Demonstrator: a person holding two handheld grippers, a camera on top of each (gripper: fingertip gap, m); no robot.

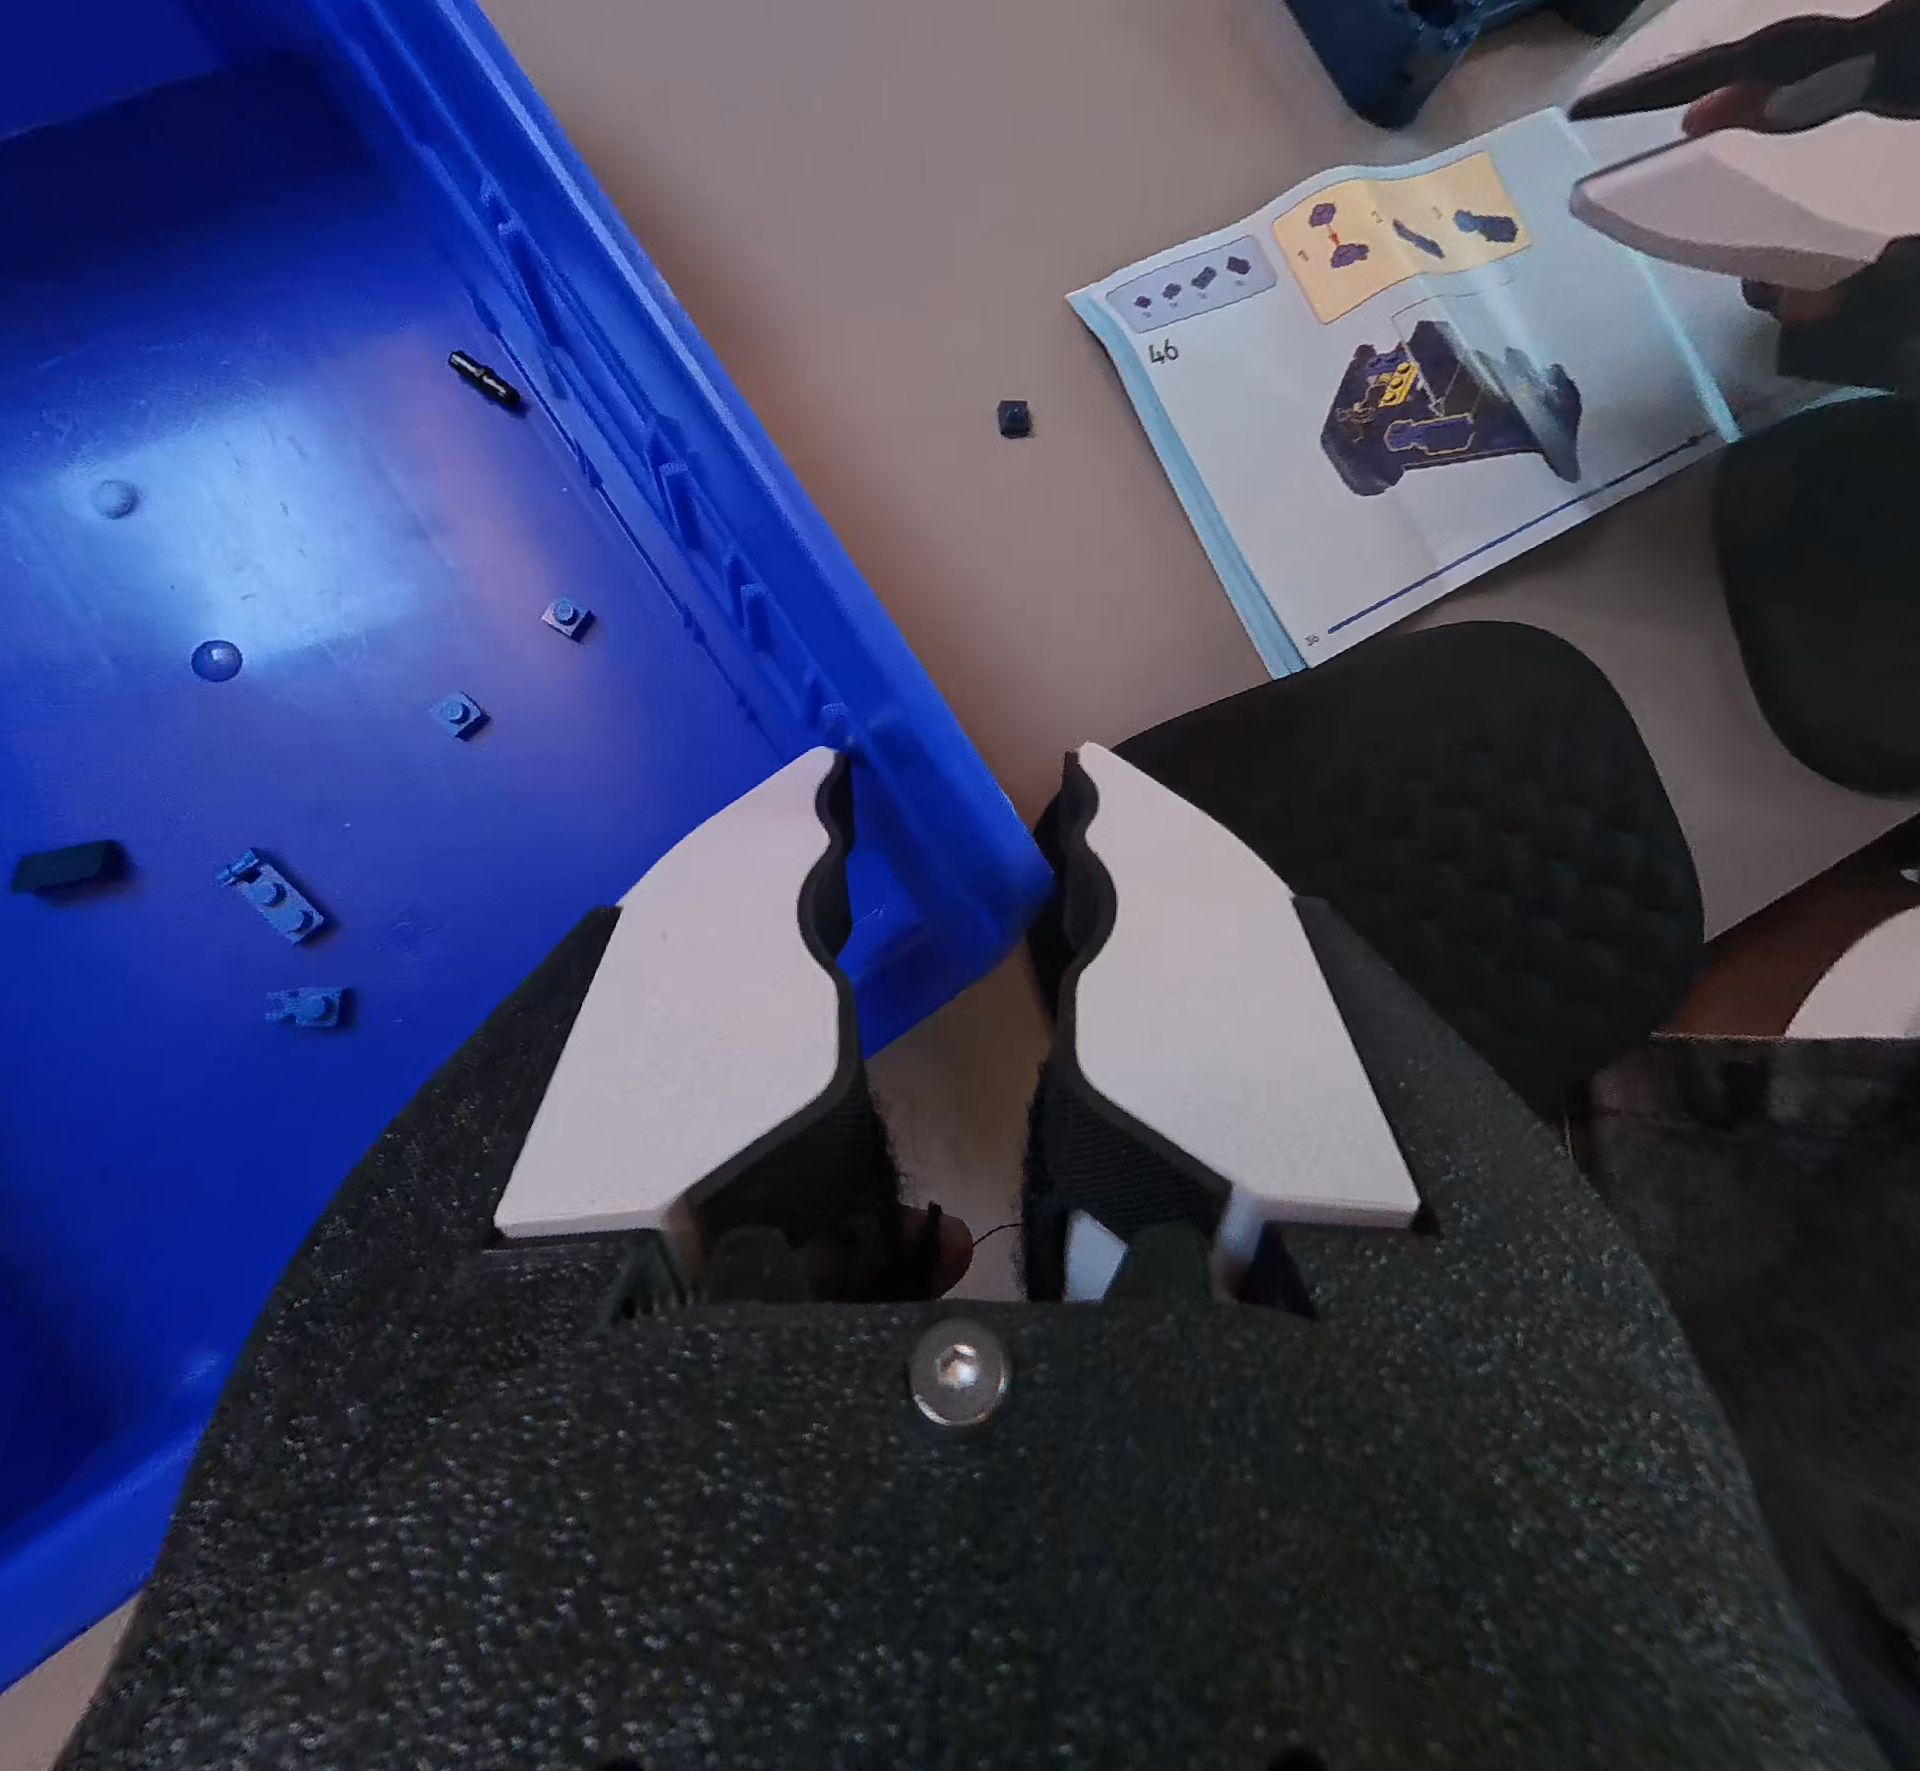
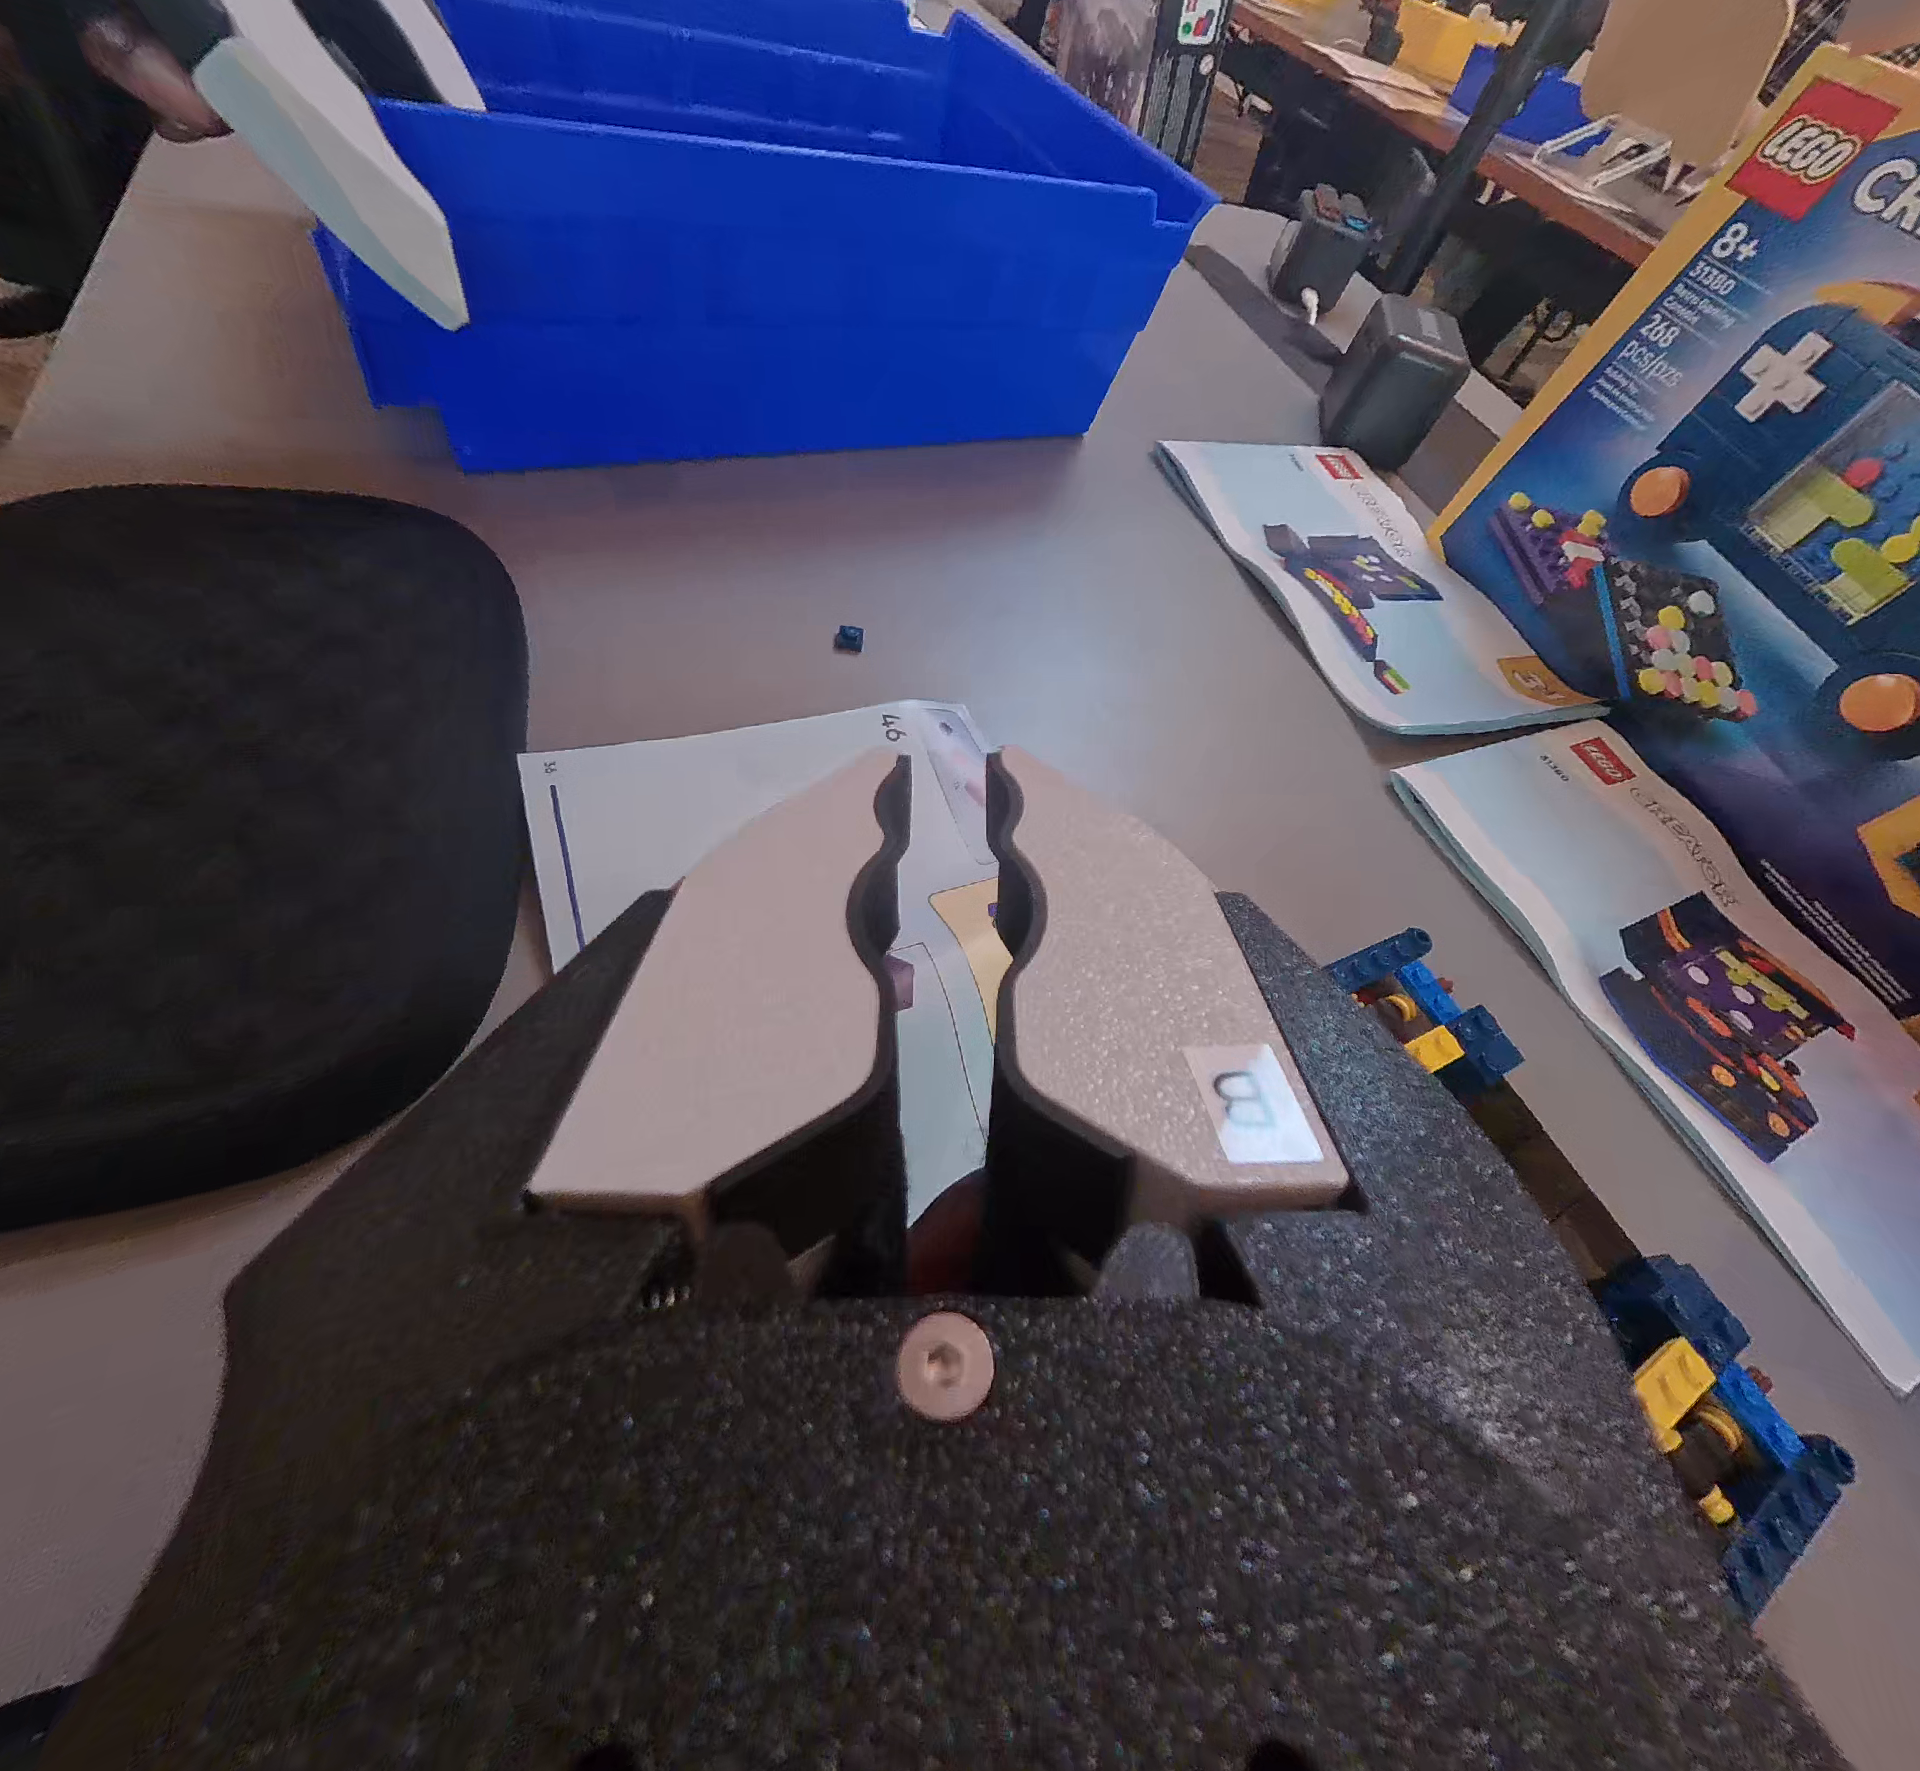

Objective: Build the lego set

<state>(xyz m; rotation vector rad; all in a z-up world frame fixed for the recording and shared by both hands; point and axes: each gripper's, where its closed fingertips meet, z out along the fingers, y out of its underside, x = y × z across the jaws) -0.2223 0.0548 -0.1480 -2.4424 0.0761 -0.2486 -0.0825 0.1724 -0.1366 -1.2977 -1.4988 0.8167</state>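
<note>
My left gripper (image 1: 956, 755) straddles the near corner of a blue bin (image 1: 727, 433). One pad is inside the wall and one outside, and the blue rim fills the gap between them. The right wrist view shows its fingers (image 2: 343, 183) astride that bin wall (image 2: 748, 319). Several small blue plates (image 1: 457, 713) and a black pin (image 1: 483, 379) lie on the bin floor. My right gripper (image 2: 950, 757) hovers slightly open over an open instruction booklet (image 2: 665, 807). A curled page edge lies between its pads, unpinched. The right gripper (image 1: 1574, 154) also shows over the booklet (image 1: 1351, 433) in the left wrist view.
A small dark blue brick (image 2: 849, 638) lies loose on the grey table (image 2: 1091, 578), between the bin and the booklet. A half-built blue and yellow brick model (image 2: 1714, 1389) sits at the right. Two closed booklets (image 2: 1351, 578), a set box (image 2: 1766, 474) and a black cushion (image 2: 229, 838) surround the work area. The grippers' ends are close to 20 cm from one another.
</note>
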